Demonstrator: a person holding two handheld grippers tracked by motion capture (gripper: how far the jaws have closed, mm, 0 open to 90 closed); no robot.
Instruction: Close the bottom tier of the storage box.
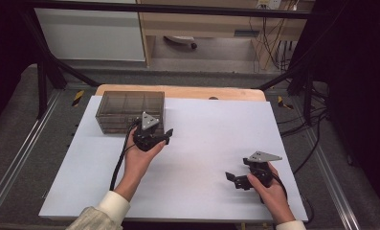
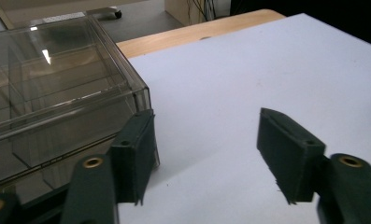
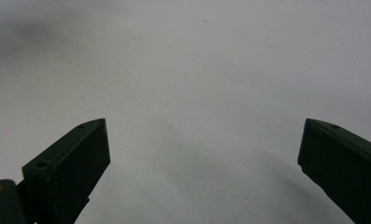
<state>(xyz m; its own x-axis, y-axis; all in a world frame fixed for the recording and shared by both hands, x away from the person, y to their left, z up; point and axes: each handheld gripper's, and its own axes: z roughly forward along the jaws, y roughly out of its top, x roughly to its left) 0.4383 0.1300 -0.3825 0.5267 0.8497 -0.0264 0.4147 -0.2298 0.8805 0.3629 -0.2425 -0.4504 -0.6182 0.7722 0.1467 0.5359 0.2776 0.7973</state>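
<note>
**Left gripper free at box corner; snag and slide risks noted**

The left gripper (image 2: 211, 161) stands partly open with nothing between its jaws. One jaw sits just beside the near corner of the box (image 2: 57, 93); whether it touches the wall cannot be told from the left gripper view. The other jaw hangs over bare sheet (image 2: 248, 70). In the high view the same gripper (image 1: 162, 136) lies at the box's front right corner, the box (image 1: 130, 111) itself resting at the far left of the sheet, lid down (its compartments look empty, though the smoky plastic hides detail).

The right gripper (image 3: 199, 163) is wide open and empty, jaws over plain sheet; in the high view it (image 1: 235, 179) sits well apart from the box, near the front right.

Risks, as judged:

- The jaw at the corner may catch the lid edge on any sideways move, lifting or skewing the lid.
- The box is light-looking and unbraced; a nudge from that jaw would likely slide it toward the sheet's far edge.
- The left cable (image 1: 120, 160) trails close to the box front and could drag against it.
- With the right gripper so far off, nothing steadies the box if it shifts.
</note>
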